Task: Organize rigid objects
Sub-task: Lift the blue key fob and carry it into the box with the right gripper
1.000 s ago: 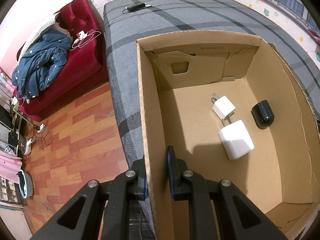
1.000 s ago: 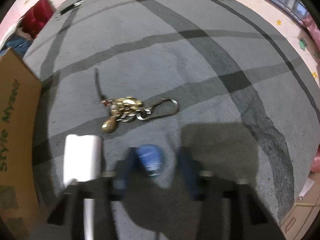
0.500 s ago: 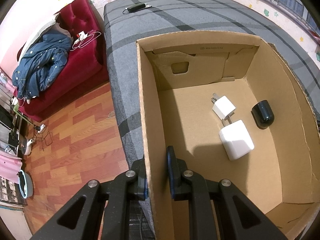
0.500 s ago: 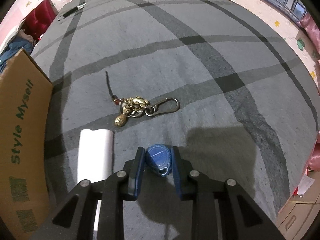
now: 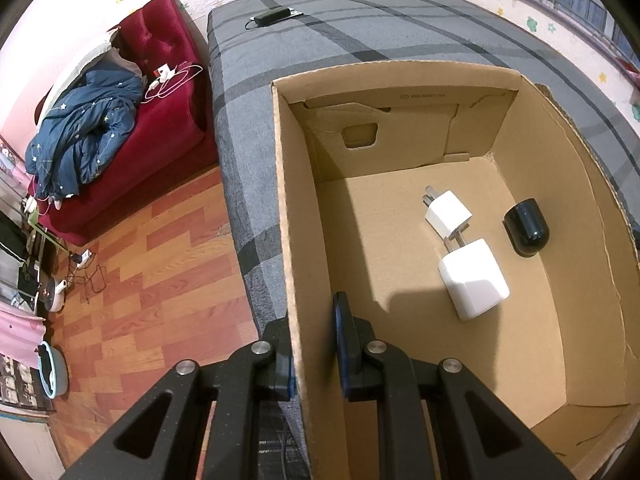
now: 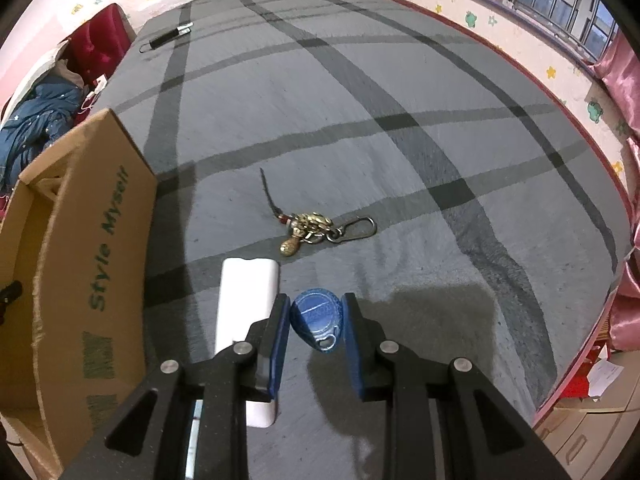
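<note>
My left gripper [image 5: 314,344] is shut on the near left wall of an open cardboard box [image 5: 286,208], one finger inside and one outside. In the box lie a small white plug adapter [image 5: 448,213], a larger white charger [image 5: 474,278] and a black round object [image 5: 526,227]. My right gripper [image 6: 316,334] is shut on a blue key fob [image 6: 318,318] and holds it above the grey striped bedspread [image 6: 360,120]. A white oblong object [image 6: 246,312] lies just left of it. A brass keychain [image 6: 312,226] lies beyond.
The box's outer side [image 6: 92,280], printed "Style Myself", stands left of my right gripper. A black oblong device [image 6: 168,36] lies at the bed's far end. A red sofa [image 5: 160,92] with a blue blanket and a wooden floor [image 5: 152,264] are left of the bed.
My right gripper closed on the blue key fob and rose from the bedspread, drawing back a little. The left gripper and the box have not moved.
</note>
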